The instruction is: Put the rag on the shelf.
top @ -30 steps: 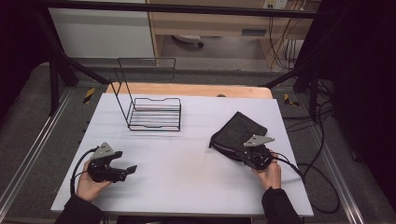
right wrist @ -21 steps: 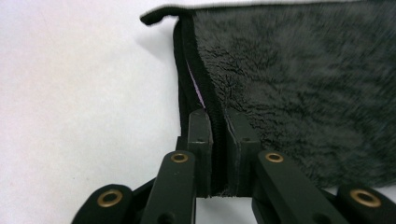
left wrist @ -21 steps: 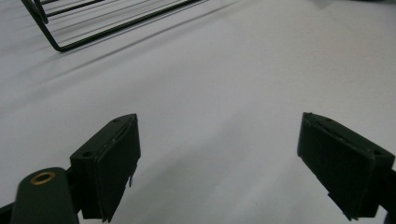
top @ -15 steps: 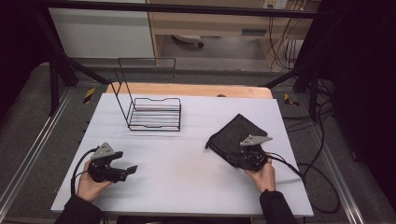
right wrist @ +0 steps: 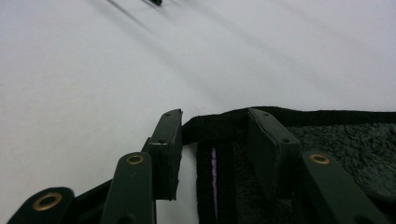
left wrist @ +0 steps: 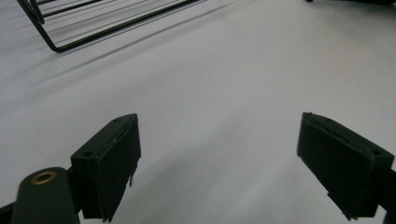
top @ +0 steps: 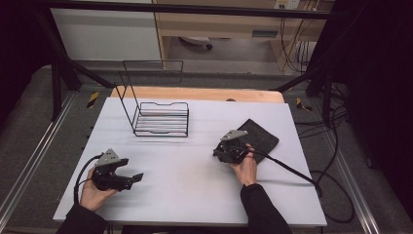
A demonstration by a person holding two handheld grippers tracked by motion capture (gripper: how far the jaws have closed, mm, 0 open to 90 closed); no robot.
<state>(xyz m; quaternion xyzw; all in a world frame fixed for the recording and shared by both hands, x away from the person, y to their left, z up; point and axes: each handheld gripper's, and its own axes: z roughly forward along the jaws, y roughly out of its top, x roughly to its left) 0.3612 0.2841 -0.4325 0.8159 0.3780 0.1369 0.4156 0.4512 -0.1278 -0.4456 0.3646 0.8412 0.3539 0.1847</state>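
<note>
Right gripper (top: 220, 155) sat just off the cloth's (top: 260, 139) near-left corner, in the right half of the bench (top: 204, 195). Its jaws had just been opening and stood partly spread. In the right gripper view (right wrist: 215, 140) the cloth's hemmed edge lay between them, one pad over the pile, the other over bare bench; neither pad seemed to press on the fabric, so the cloth was released.

Left gripper (top: 136, 178) rested near the front left corner of the bench, held in the left hand (top: 92, 192). Jaws spread wide, nothing between them, bare white surface beneath (left wrist: 219, 154).

Cloth: black, roughly square, lying flat and turned like a diamond toward the right edge of the bench. Fuzzy, towel-like pile, with a smoother stitched band along the border and a thin pale purple strip by the hem.

Wire rack (top: 158, 117): thin black metal rods, flat slatted base, tall open back frame, standing near the far left part of the bench. Bench top matte white, smooth.
</note>
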